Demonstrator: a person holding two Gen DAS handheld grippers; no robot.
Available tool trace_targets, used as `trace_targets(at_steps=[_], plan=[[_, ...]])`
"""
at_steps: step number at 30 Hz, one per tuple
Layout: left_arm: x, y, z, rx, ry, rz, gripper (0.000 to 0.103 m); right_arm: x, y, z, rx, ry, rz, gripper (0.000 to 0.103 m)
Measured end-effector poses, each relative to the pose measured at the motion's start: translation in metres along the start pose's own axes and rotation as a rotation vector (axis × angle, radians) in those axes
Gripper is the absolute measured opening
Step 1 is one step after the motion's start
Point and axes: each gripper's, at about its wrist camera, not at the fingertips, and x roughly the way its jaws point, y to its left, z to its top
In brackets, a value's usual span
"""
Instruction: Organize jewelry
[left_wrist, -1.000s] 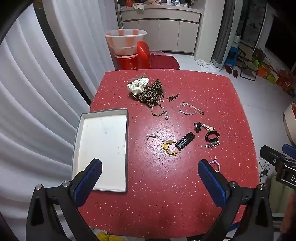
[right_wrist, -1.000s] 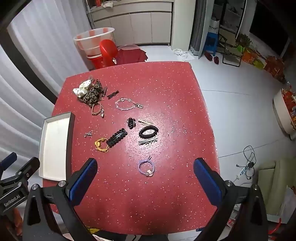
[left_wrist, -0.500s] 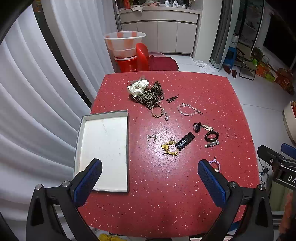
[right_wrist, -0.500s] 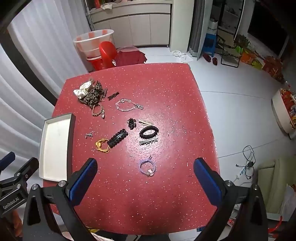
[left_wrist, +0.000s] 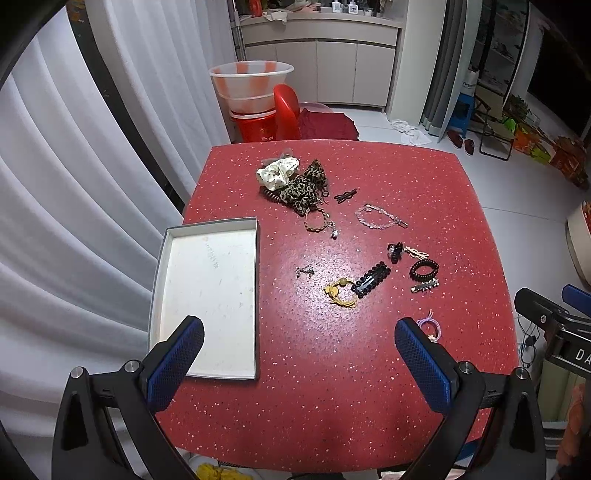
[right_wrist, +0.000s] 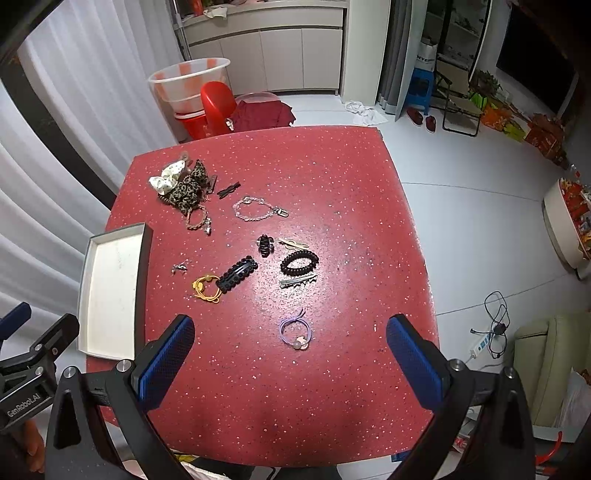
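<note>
Left hand-held gripper (left_wrist: 299, 349), right hand-held gripper (right_wrist: 290, 345): jaws apart, empty, above red table (right_wrist: 332, 177); jewelry loose.

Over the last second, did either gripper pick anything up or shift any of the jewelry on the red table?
No. Both the left gripper and right gripper stayed open and empty above the table's near edge; the views only drifted slightly. The white tray is still empty, and the purple hair tie, yellow hair tie and black beaded clip lie where they were.
</note>
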Motion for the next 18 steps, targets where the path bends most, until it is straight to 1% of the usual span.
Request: trace_targets(at_steps=[18], plan=[[-0.0006, 0.0008, -0.001, 0.0, 0.0, 0.003, 0.103, 0.004, 0.0023, -0.0014, 0.002, 0.007, 0.003, 0.103]])
